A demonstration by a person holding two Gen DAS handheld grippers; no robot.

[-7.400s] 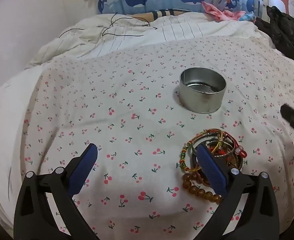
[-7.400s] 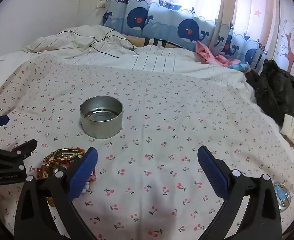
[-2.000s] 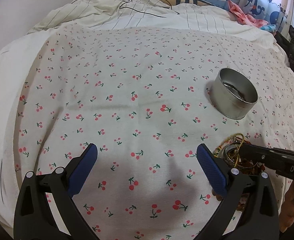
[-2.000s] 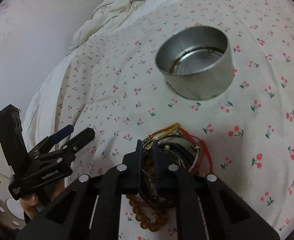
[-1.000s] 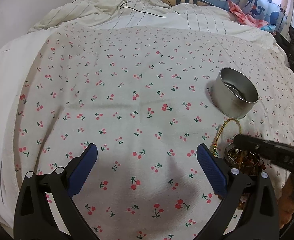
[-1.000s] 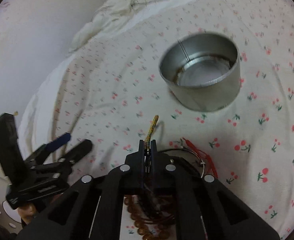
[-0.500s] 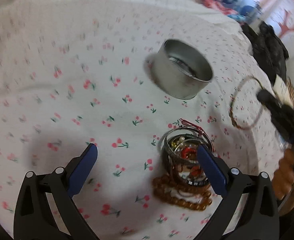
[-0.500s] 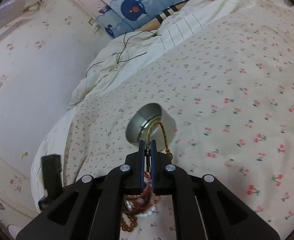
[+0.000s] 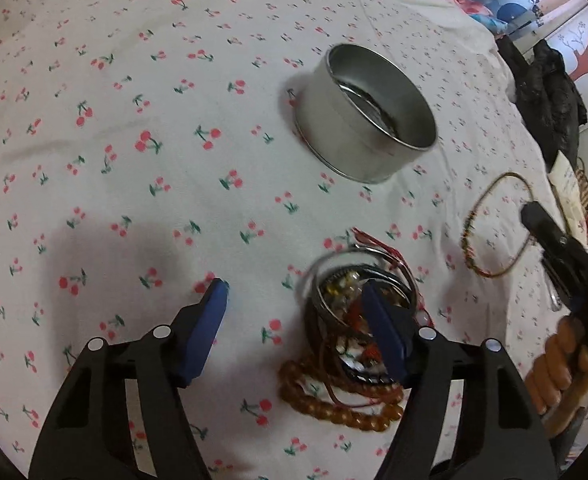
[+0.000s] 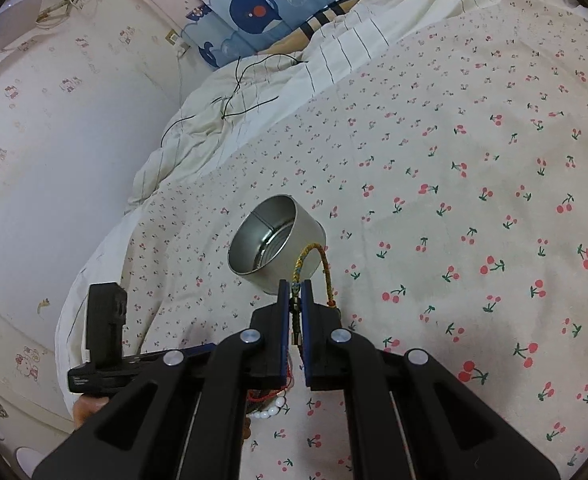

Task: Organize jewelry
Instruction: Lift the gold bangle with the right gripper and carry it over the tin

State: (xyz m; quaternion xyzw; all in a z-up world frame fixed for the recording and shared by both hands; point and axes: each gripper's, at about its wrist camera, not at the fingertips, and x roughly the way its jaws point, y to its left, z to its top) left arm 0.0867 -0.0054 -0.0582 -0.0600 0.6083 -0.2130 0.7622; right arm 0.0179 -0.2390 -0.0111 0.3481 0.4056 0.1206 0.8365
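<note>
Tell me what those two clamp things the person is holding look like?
Each tool is matte black plastic, shaped like a forked frame with triangular cut-outs, and has round silver rivets at its joints. The left tool ends in two fingers with ribbed blue pads; the right tool has the same blue-lined fingers. A bare hand grips the right tool's handle. No cables or sleeves show.

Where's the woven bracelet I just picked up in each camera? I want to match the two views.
Left wrist view: the bracelet hangs as an open loop at the right edge, pinched by the right gripper, right of the jewelry pile.
Right wrist view: the bracelet arches up from the shut fingers at centre, in front of the tin.
Shared landmark: the round metal tin on the cherry-print sheet.
</note>
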